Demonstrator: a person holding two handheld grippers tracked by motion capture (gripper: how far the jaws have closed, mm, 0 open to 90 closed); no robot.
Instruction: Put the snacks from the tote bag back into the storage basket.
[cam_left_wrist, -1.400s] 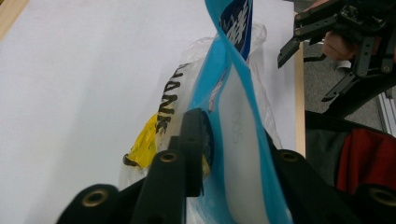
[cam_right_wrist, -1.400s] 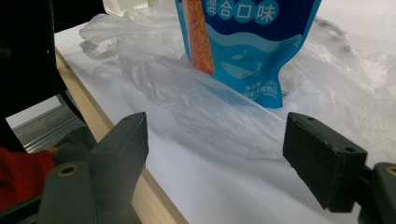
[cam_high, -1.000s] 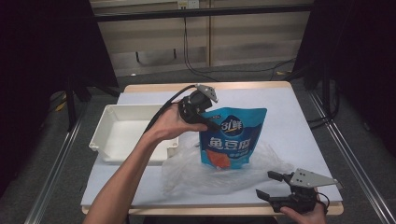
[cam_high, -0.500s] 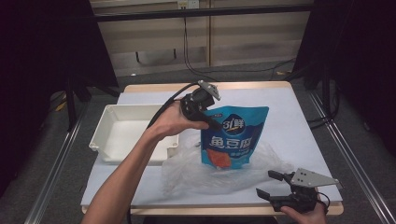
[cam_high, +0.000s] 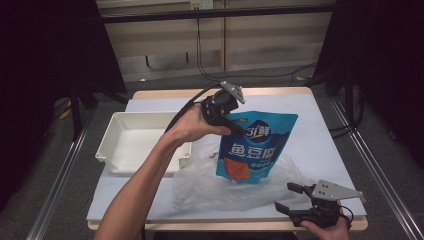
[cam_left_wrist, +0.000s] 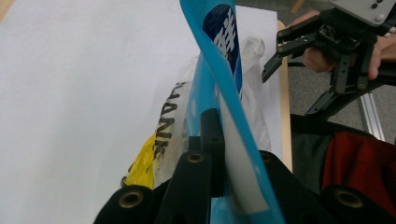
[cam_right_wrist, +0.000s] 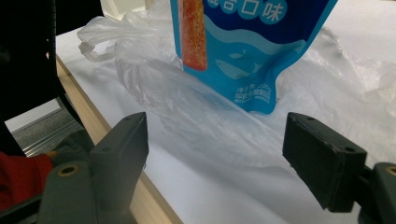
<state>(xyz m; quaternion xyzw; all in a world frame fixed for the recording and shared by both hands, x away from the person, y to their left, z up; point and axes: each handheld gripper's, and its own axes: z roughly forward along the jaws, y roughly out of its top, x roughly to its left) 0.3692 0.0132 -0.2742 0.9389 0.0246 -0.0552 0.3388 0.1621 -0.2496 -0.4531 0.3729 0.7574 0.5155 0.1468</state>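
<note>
Above the clear bag, gripper-pinched blue pouch edge.

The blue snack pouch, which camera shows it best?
The high view: the blue snack pouch shows whole, front printed, held up by the left gripper. The left gripper view catches it edge-on; the right gripper view, its lower part.

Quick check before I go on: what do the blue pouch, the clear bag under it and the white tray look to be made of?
Blue pouch: seemingly glossy printed plastic film; it bends in the left gripper and shows sheen. Clear bag: thin, soft transparent plastic, crinkled, with the table visible through it. White tray: probably rigid moulded plastic, smooth, matte, with a rolled rim; metal cannot be excluded.
</note>
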